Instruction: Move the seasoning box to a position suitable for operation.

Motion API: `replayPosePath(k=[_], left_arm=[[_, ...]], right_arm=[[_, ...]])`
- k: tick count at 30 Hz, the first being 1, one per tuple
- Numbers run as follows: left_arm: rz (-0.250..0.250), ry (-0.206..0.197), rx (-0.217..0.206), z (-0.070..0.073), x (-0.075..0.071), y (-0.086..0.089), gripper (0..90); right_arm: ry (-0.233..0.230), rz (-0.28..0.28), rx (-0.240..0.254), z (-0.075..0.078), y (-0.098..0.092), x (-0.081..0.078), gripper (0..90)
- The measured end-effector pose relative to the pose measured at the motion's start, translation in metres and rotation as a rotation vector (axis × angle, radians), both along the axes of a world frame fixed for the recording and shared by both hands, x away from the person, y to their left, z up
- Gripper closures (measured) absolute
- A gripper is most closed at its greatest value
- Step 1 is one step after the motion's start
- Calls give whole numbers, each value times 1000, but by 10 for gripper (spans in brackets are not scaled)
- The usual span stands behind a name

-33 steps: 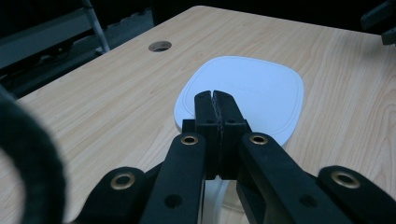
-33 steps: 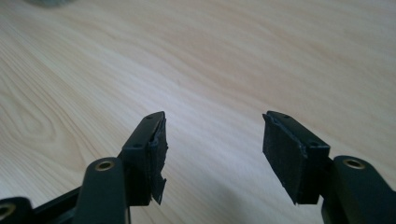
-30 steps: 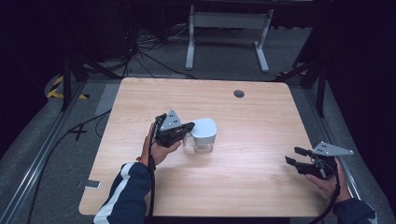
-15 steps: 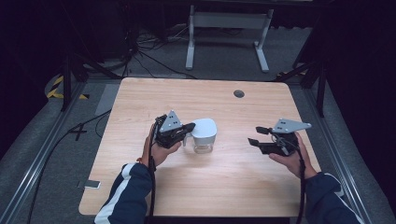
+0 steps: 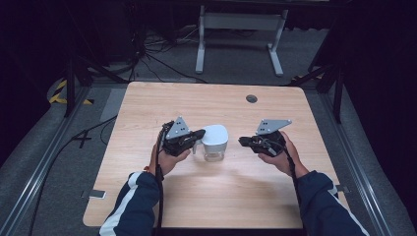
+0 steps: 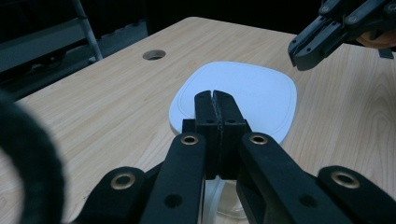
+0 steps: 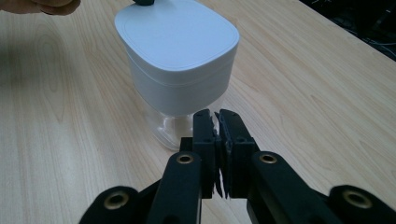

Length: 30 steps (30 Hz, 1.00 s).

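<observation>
A clear jar (image 5: 214, 150) with a wide white lid (image 5: 215, 135) stands upright near the middle of the wooden worktop (image 5: 147, 105), its long axis vertical and the lid facing straight up. The lid is a rounded square, broader than the transparent body below it, as the right gripper view shows (image 7: 180, 56).

The left tool (image 5: 195, 136) comes in from the jar's left, its jaws clenched together with no gap. In the left gripper view the closed tips (image 6: 215, 100) lie over the near edge of the lid (image 6: 247, 95); whether they press on it or sit just above it cannot be told.

The right tool (image 5: 244, 141) sits just beside the jar on its right, apart from it and pointing toward it. Its jaws are also clenched on nothing, the tips (image 7: 215, 122) level with the clear lower body of the jar (image 7: 170, 128).

A round hole (image 5: 252, 98) is set in the worktop near its far edge, well apart from the jar. A white metal stand (image 5: 238, 34) is on the floor beyond.
</observation>
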State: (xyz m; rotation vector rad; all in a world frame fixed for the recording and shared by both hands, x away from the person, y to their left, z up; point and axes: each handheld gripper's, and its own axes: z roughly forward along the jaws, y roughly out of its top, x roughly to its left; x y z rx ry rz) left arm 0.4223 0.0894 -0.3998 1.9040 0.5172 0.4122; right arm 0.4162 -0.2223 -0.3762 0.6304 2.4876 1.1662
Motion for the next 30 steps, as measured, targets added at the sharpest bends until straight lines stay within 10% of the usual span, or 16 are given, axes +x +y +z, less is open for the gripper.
replayPosePath(k=[30], left_arm=[[-14,19,-77,-7,2,5,900]], right_arm=[[12,33,-37,-1,26,4,852]])
